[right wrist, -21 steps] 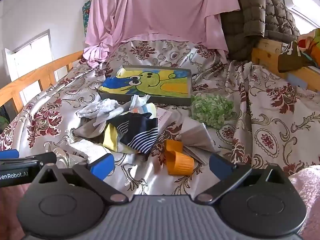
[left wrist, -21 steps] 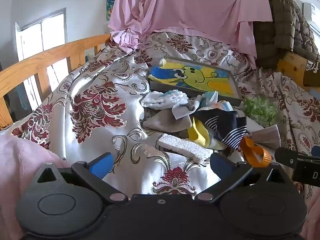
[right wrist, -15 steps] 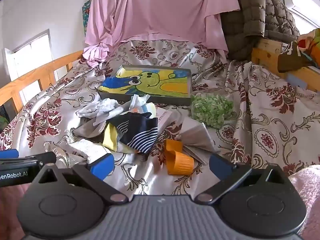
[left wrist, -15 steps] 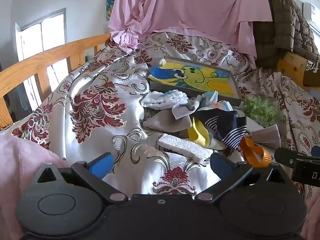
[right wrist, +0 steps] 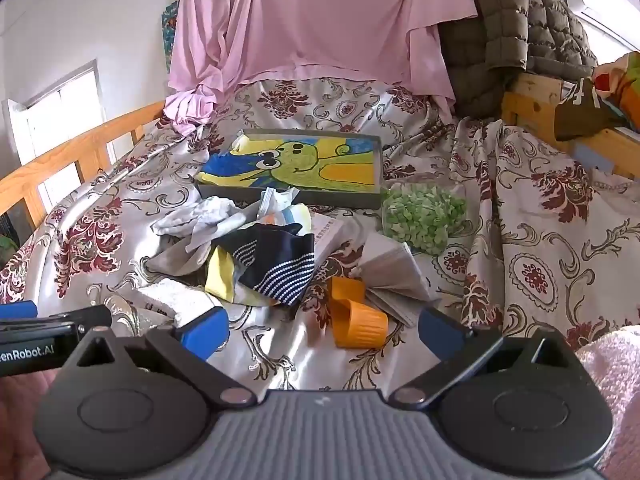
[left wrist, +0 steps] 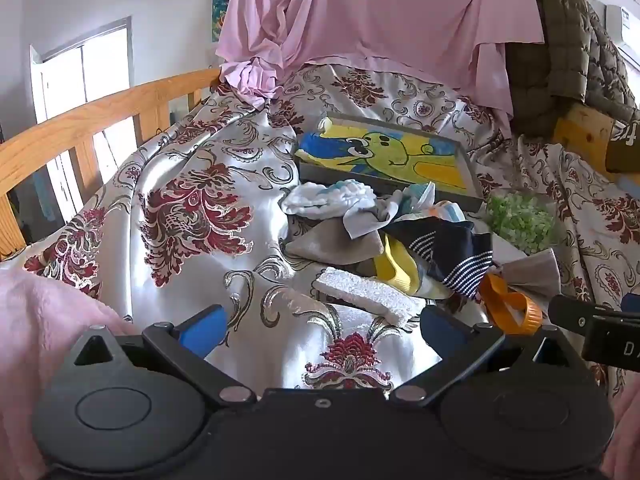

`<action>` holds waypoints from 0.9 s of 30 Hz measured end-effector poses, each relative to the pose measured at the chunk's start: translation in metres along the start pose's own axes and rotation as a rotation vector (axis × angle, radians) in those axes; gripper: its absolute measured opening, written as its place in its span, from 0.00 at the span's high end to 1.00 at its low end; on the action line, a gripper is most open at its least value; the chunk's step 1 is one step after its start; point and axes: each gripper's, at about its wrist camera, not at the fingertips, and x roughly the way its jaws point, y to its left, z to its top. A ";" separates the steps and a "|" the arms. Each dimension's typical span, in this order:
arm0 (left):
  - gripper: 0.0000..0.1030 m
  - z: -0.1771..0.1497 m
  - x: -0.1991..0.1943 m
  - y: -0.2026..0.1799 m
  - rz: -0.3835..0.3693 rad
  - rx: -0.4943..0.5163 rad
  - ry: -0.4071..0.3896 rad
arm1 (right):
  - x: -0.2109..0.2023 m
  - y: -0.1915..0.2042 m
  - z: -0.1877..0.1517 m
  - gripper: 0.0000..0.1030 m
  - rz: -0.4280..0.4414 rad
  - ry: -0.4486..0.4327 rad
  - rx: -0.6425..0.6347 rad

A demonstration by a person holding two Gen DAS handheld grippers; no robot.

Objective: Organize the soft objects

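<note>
The left gripper (left wrist: pixel 320 330) hangs with its blue-padded jaws spread wide and nothing between them, over the near edge of the floral bedspread (left wrist: pixel 180 208). The right gripper (right wrist: pixel 322 330) stands just beside it, likewise spread and empty. Just ahead of the left one lies a white fuzzy sock (left wrist: pixel 370 294); just ahead of the right one lies an orange cup-like piece (right wrist: pixel 358 320) on its side. Beyond them, near the middle of the bedspread, sits a heap of soft things: a navy striped sock (right wrist: pixel 276 264), a yellow cloth (right wrist: pixel 220 276), a grey cloth (left wrist: pixel 332 242) and a white-and-blue sock (left wrist: pixel 330 198). A clear bag of green bits (right wrist: pixel 424 216) lies to its right. Behind the heap rests a tray with a cartoon cloth (right wrist: pixel 296 164), toward the far edge below a hanging pink sheet (right wrist: pixel 316 20).
</note>
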 end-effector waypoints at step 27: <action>0.01 0.000 0.000 0.000 0.000 0.001 0.001 | 0.001 0.000 -0.001 0.00 0.007 -0.001 0.007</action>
